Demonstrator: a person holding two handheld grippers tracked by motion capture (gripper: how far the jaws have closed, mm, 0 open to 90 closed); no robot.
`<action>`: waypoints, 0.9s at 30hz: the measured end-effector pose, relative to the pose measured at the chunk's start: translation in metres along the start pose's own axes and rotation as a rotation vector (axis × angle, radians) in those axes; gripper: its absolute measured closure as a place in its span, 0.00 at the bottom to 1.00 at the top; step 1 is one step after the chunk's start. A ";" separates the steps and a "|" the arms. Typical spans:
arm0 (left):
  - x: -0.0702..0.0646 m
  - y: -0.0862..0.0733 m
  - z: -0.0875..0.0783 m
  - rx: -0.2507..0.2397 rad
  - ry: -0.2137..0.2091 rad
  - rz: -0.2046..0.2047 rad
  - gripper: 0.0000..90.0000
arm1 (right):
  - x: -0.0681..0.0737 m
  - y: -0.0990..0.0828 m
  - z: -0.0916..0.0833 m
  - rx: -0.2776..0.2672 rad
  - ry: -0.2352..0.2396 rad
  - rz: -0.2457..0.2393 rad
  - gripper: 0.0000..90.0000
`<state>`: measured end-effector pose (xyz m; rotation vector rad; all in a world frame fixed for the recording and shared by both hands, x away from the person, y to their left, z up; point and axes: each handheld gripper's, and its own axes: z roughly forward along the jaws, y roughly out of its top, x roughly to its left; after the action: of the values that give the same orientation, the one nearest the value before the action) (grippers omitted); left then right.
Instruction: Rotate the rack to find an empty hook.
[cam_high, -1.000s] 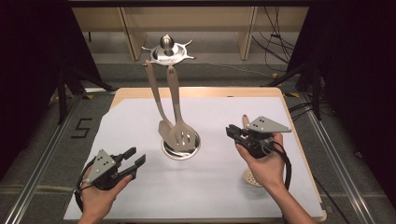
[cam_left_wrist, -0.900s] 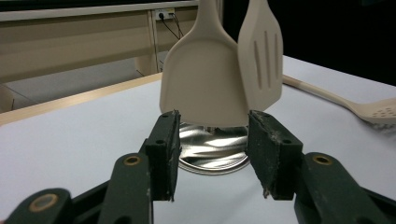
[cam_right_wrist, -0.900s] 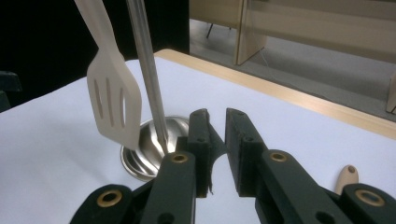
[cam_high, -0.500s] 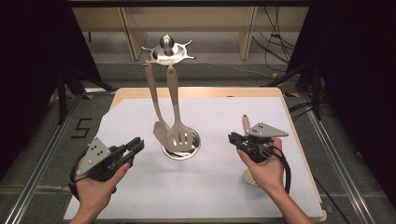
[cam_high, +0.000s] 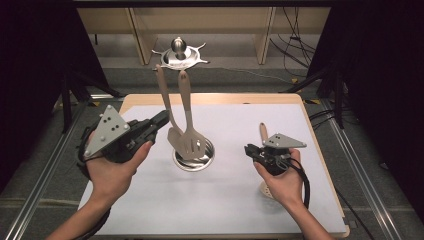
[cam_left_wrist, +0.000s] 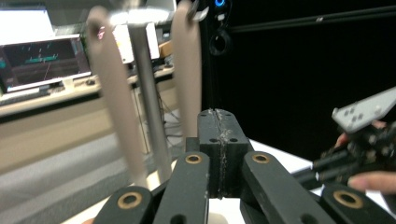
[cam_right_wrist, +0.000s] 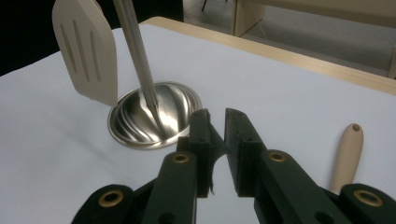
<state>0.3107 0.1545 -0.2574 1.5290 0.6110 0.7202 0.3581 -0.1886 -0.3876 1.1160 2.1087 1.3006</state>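
- The left tool (cam_high: 161, 120) is sitting fully closed on nothing, raised beside the two spatulas (cam_high: 186, 142) hanging on the metal rack (cam_high: 179, 54); nudging a handle could be setting both swinging or knocking one off its hook.
- The right tool (cam_right_wrist: 215, 122) is holding its jaws a narrow gap apart, empty, low over the tabletop (cam_high: 235, 195) near the rack's base (cam_right_wrist: 154, 116).
- A third utensil (cam_high: 263, 134) is lying on the tabletop under the right hand (cam_high: 280, 177) (its head is mostly being hidden), so a careless descent could be pinning it.
- The hooks are blurring out in the left gripper view.
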 end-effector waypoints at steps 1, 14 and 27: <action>-0.001 0.004 0.003 -0.006 -0.005 0.007 0.99 | -0.002 0.000 0.000 -0.004 -0.002 -0.021 0.91; -0.005 0.021 0.022 -0.145 0.029 0.047 1.00 | -0.002 -0.001 0.000 0.004 0.012 -0.005 0.91; -0.003 0.021 0.036 -0.199 0.086 0.085 0.99 | -0.001 0.001 -0.001 0.015 0.016 -0.003 0.91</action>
<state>0.3353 0.1264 -0.2373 1.3517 0.5242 0.8890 0.3585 -0.1900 -0.3868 1.1115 2.1342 1.2991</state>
